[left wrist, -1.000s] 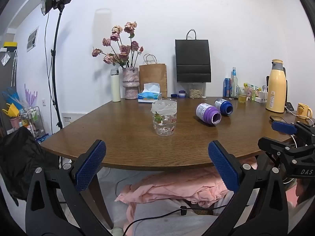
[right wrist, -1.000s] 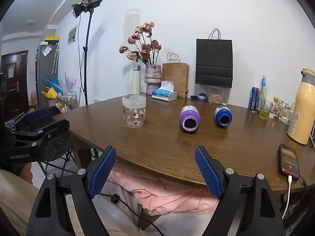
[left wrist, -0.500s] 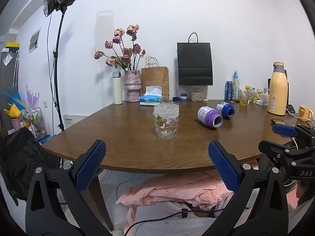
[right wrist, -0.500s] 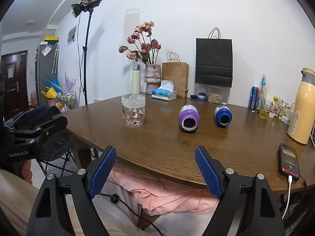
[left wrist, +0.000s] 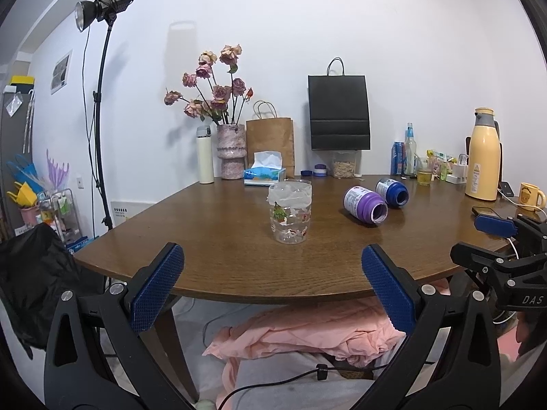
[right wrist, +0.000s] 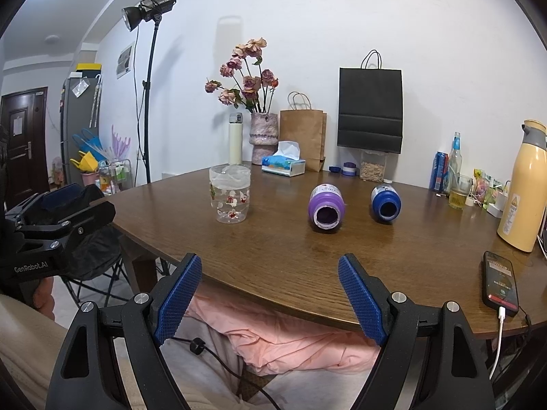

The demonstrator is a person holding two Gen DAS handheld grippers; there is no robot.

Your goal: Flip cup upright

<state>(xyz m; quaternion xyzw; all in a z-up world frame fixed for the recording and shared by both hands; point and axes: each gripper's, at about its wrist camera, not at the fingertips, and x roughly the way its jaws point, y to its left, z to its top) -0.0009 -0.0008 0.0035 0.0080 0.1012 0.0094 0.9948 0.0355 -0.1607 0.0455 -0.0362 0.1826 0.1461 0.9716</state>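
Observation:
A clear glass cup [left wrist: 290, 212] [right wrist: 229, 194] with small printed figures stands upside down near the middle of the round wooden table [left wrist: 212, 239]. A purple cup [left wrist: 365, 202] [right wrist: 325, 207] and a blue cup [left wrist: 392, 192] [right wrist: 385, 202] lie on their sides to its right, mouths toward me. My left gripper [left wrist: 271, 285] hangs open in front of the table edge, short of the glass cup. My right gripper [right wrist: 270, 295] is open too, held before the near edge facing the purple cup. Both hold nothing.
Along the back of the table stand a vase of flowers [left wrist: 231, 150], a white flask [left wrist: 205, 154], a tissue box [left wrist: 264, 173], paper bags and small jars. A yellow thermos [right wrist: 524, 188], drinks and a phone [right wrist: 499, 283] occupy the right side. Pink cloth lies under the table.
The left gripper has tilted slightly, so the table sits a little lower in its view. The right gripper and all cups have stayed put.

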